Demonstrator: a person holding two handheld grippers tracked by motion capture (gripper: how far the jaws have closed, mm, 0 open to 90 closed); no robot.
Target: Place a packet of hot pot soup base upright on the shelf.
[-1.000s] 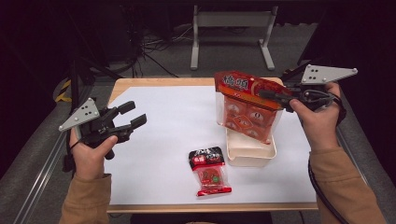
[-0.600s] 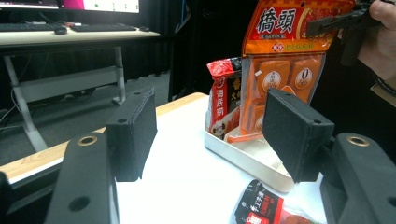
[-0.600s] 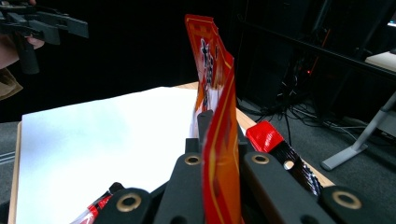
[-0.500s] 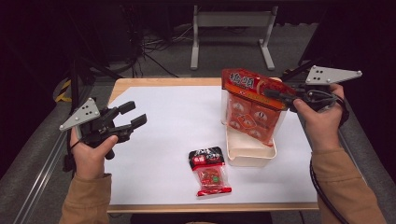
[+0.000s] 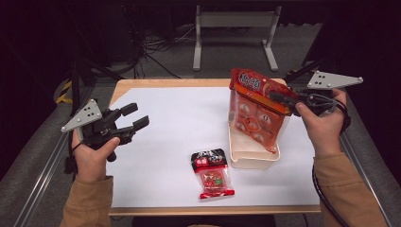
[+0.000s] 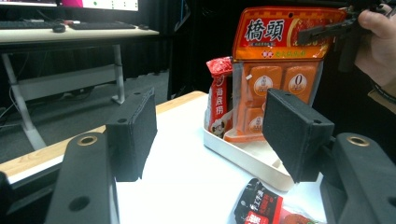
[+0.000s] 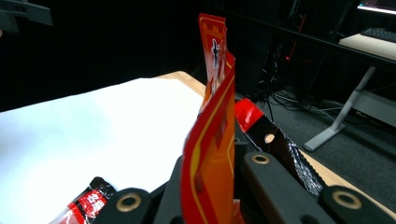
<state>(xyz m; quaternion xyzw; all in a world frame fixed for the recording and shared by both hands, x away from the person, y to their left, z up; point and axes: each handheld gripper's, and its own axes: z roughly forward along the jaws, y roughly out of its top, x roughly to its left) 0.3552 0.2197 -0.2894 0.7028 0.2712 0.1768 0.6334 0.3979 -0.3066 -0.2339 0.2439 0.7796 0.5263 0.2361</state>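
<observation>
One orange pouch (image 5: pixel 255 109) hangs from our right gripper (image 5: pixel 283 100), jaws clamped on its printed top strip, its bottom edge dipping into the white tray (image 5: pixel 250 156) at the desk's (image 5: pixel 179 123) right side. We judge it light, floppy and slick film with firm blocks inside, so it will swing; the flat header is the best hold. Our left gripper (image 5: pixel 135 117) hovers empty, jaws wide apart. A small red packet (image 5: pixel 212 173) lies flat just beside the tray.

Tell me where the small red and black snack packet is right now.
In the high view the small snack packet lies flat on the white sheet near the table's front edge, just left of the cream tray.
</observation>
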